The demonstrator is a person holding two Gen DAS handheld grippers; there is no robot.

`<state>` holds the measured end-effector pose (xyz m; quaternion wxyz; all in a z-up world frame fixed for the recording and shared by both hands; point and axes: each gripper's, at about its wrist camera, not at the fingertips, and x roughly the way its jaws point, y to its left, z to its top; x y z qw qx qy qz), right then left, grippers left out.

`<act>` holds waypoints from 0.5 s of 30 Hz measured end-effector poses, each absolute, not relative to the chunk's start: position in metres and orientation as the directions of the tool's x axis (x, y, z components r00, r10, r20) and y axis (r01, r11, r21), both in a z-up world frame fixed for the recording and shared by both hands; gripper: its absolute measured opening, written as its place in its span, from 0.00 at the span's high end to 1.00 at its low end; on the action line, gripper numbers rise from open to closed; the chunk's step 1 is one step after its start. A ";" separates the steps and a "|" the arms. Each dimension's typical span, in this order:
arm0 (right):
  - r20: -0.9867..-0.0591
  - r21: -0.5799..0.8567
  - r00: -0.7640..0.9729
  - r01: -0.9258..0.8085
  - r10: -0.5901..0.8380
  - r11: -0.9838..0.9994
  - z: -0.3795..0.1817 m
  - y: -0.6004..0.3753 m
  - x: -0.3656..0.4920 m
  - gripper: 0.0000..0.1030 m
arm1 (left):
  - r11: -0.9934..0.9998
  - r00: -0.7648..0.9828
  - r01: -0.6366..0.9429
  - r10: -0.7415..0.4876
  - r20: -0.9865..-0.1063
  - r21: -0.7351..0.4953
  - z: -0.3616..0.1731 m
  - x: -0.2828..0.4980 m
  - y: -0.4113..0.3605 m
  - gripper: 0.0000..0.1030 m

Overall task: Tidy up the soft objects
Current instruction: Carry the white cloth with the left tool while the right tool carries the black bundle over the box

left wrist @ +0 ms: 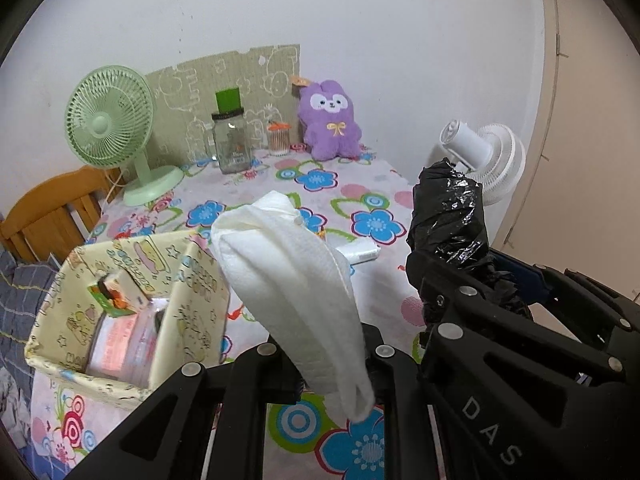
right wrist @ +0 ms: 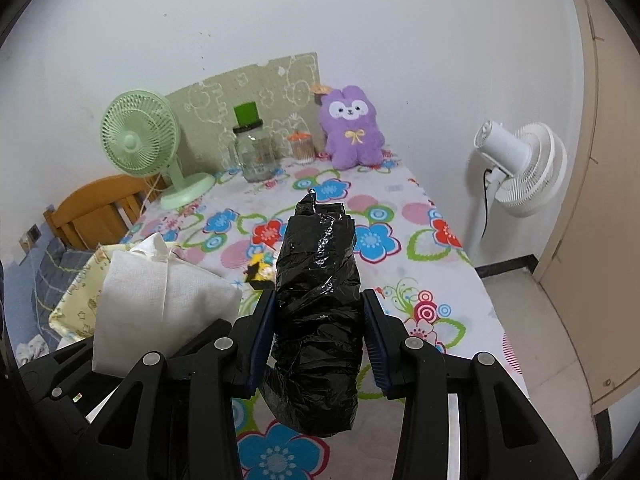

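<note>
My left gripper (left wrist: pixel 334 364) is shut on a folded white towel (left wrist: pixel 292 280), held above the floral table just right of a yellow patterned storage box (left wrist: pixel 192 280). The towel also shows in the right wrist view (right wrist: pixel 160 304). My right gripper (right wrist: pixel 316 336) is shut on a roll of black plastic bags (right wrist: pixel 316 300), held up over the table; the roll also shows in the left wrist view (left wrist: pixel 450 220). A purple plush toy (left wrist: pixel 330 120) sits at the table's far edge against the wall, also in the right wrist view (right wrist: pixel 354 132).
The box holds a small carton (left wrist: pixel 116 296) and a pink-labelled pack (left wrist: pixel 120 340). A green fan (left wrist: pixel 112 128), a glass jar (left wrist: pixel 232 140) and a cotton-swab tub (left wrist: pixel 279 138) stand at the back. A white pack (left wrist: pixel 360 252) lies on the table. A white standing fan (right wrist: pixel 520 168) is at the right.
</note>
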<state>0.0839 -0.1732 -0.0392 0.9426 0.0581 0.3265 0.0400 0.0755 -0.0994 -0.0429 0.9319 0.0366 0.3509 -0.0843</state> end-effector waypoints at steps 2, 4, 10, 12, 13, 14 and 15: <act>-0.602 0.133 0.790 -0.040 0.113 0.990 -0.034 -0.171 0.079 0.56 | 0.983 0.747 0.182 -0.131 -0.652 0.011 -0.038 0.071 -0.098 0.87; -0.595 0.132 0.795 -0.044 0.114 0.990 -0.029 -0.169 0.075 0.56 | 0.983 0.753 0.183 -0.132 -0.644 0.013 -0.033 0.067 -0.095 0.87; -0.576 0.125 0.810 -0.048 0.112 0.991 -0.014 -0.164 0.063 0.56 | 0.982 0.770 0.187 -0.136 -0.623 0.017 -0.019 0.057 -0.090 0.87; -0.570 0.123 0.814 -0.048 0.110 0.991 -0.010 -0.163 0.059 0.56 | 0.982 0.775 0.188 -0.137 -0.617 0.019 -0.015 0.054 -0.088 0.87; -0.568 0.122 0.816 -0.049 0.111 0.991 -0.008 -0.162 0.058 0.56 | 0.982 0.777 0.190 -0.138 -0.614 0.020 -0.014 0.053 -0.087 0.87; -0.565 0.121 0.818 -0.050 0.110 0.991 -0.006 -0.161 0.057 0.56 | 0.982 0.780 0.190 -0.138 -0.611 0.022 -0.012 0.051 -0.086 0.87; -0.563 0.120 0.819 -0.050 0.109 0.991 -0.005 -0.160 0.055 0.56 | 0.981 0.783 0.191 -0.138 -0.607 0.023 -0.010 0.050 -0.085 0.87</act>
